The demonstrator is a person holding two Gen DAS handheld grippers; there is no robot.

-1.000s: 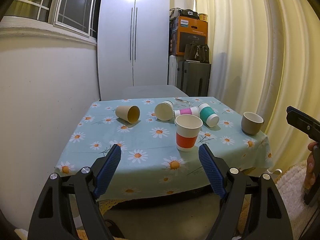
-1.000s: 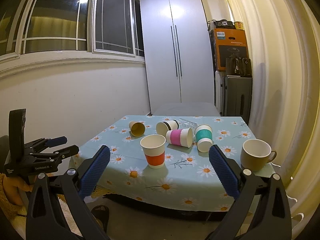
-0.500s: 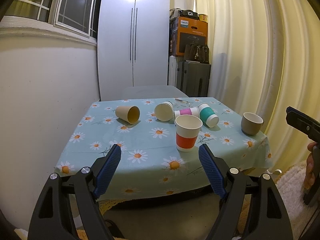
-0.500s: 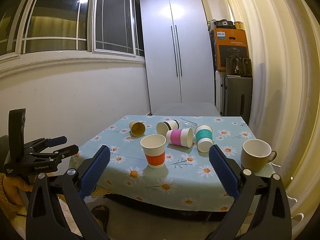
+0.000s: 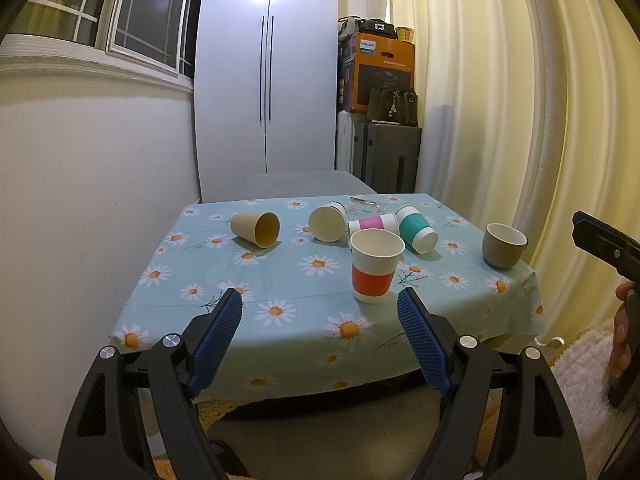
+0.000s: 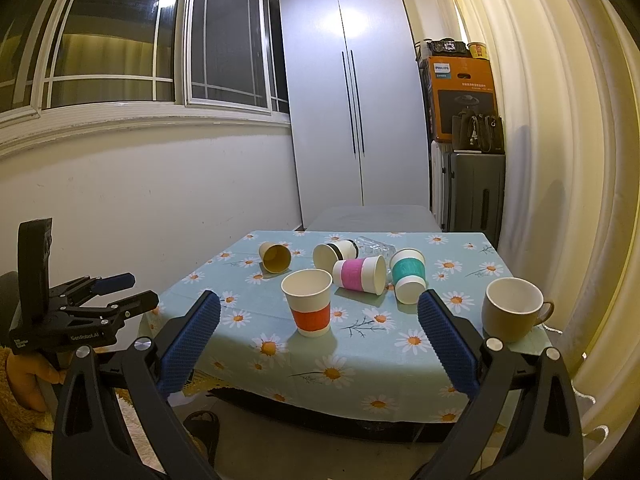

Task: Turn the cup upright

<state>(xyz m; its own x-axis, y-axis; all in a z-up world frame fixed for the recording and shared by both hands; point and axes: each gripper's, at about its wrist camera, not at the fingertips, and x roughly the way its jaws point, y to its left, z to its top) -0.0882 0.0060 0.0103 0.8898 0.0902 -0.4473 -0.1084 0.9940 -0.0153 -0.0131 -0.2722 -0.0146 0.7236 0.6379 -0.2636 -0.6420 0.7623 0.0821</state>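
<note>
While both grippers hang short of the near edge of the table with the daisy-print turquoise cloth (image 5: 280, 280), four paper cups lie on their sides toward its far half. These are a plain brown paper cup (image 5: 256, 229), a cream paper cup with a black band (image 5: 327, 222), a white paper cup with a pink band (image 5: 373, 224) and a white paper cup with a teal band (image 5: 416, 229). A white paper cup with an orange band (image 5: 376, 266) and a brown ceramic mug (image 5: 503, 245) already stand upright.

The left gripper (image 5: 320, 336) has its blue-padded fingers spread wide and empty; so does the right gripper (image 6: 320, 340).

The coming reach turns on the brown cup: it lies alone, well apart from the cluster, ahead and left of the left fingers, its long axis running roughly crosswise with the mouth turned toward the right and the camera. The left gripper looks nearer to it.

Only the right wrist view shows the mug's handle, a clear glass (image 6: 374, 245) lying behind the cluster, and the pink cup just beside the teal one; whether they touch is unclear.
</note>
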